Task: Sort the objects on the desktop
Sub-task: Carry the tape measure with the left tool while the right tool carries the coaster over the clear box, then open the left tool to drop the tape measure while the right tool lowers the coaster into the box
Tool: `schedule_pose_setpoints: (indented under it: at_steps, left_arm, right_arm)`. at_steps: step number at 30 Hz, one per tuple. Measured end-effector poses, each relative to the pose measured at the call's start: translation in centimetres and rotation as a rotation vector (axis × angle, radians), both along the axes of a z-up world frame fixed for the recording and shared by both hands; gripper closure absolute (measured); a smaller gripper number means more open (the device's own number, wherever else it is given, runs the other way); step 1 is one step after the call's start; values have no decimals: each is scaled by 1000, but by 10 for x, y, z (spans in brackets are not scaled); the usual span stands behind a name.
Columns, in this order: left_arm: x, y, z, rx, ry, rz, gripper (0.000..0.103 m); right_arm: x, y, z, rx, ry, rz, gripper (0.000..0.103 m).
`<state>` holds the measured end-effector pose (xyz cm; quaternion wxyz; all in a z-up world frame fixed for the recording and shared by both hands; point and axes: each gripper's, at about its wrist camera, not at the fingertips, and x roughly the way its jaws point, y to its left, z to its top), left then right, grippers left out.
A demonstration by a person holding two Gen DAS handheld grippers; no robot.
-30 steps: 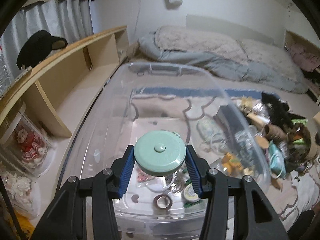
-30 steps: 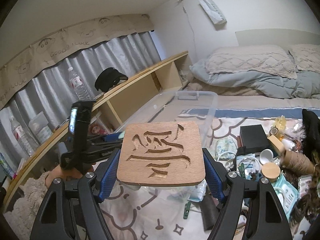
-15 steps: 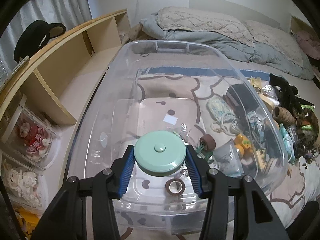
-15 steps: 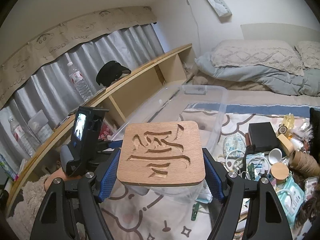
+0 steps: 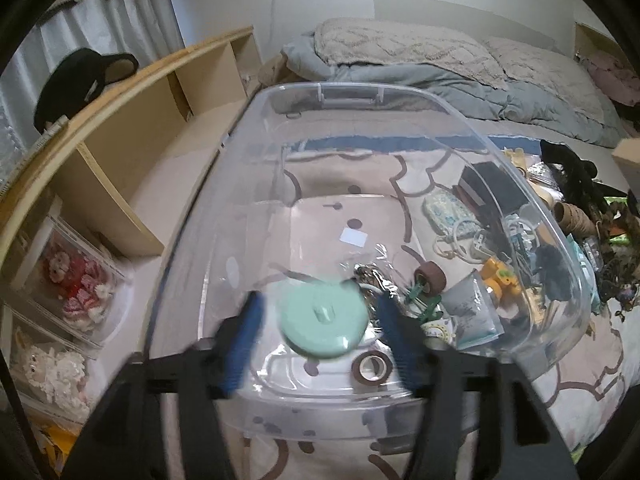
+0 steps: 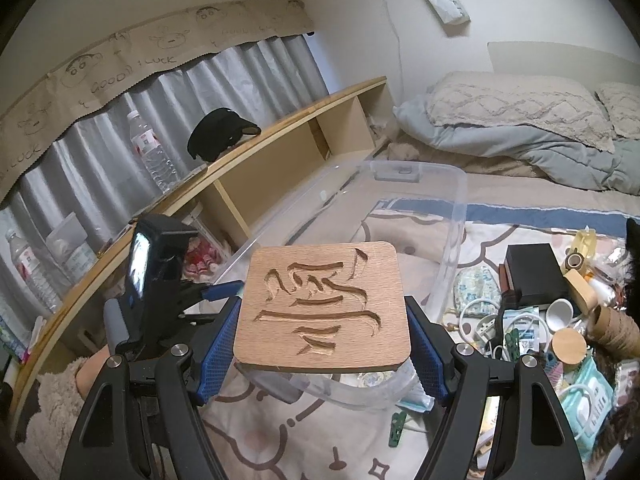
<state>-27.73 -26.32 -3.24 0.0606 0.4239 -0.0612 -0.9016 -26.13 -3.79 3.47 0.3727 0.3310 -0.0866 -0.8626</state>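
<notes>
In the left wrist view my left gripper (image 5: 318, 305) hangs over the near end of a clear plastic bin (image 5: 352, 90). Its jaws are opening. A round mint-green lid (image 5: 324, 325) lies between them, blurred, with a gap on each side, so neither pad presses on it. In the right wrist view my right gripper (image 6: 322, 322) is shut on a square wooden board (image 6: 324, 304) carved with a character, held flat above the bin's (image 6: 456, 208) near corner. The left gripper's body (image 6: 160, 276) shows to the left of the board.
Inside the bin lie a brown tape roll (image 5: 372, 366), a small brown wheel (image 5: 432, 278), green clips and a pouch. A heap of small items (image 6: 560, 320) covers the blanket to the right. A wooden shelf (image 6: 280, 128) with a black cap and water bottles runs along the left; bedding lies behind.
The left jaws have spread away from the green lid, which now sits lower and blurred between them. The right gripper has carried the board a little closer to the bin.
</notes>
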Motion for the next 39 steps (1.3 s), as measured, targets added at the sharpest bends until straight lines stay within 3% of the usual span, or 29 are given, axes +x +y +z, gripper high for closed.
schedule_pose_setpoints:
  at_steps: [7, 14, 18, 28, 34, 39]
  left_arm:
    - [15, 0, 6, 25, 65, 10, 29]
    - [36, 7, 21, 74, 194, 35, 29]
    - [45, 15, 32, 58, 296, 88, 22]
    - [49, 2, 21, 200, 436, 251, 21]
    - [57, -10, 7, 210, 526, 362, 21]
    - [63, -10, 4, 197, 571, 345, 21]
  right_arm:
    - [-9, -8, 1, 12, -13, -10, 26]
    - [-26, -27, 4, 75, -9, -10, 26]
    - [-43, -41, 1, 114, -27, -13, 26]
    - [-101, -80, -17, 214, -90, -9, 26]
    - [-151, -108, -39, 240, -241, -22, 26]
    - [-190, -118, -66, 231, -374, -72, 26]
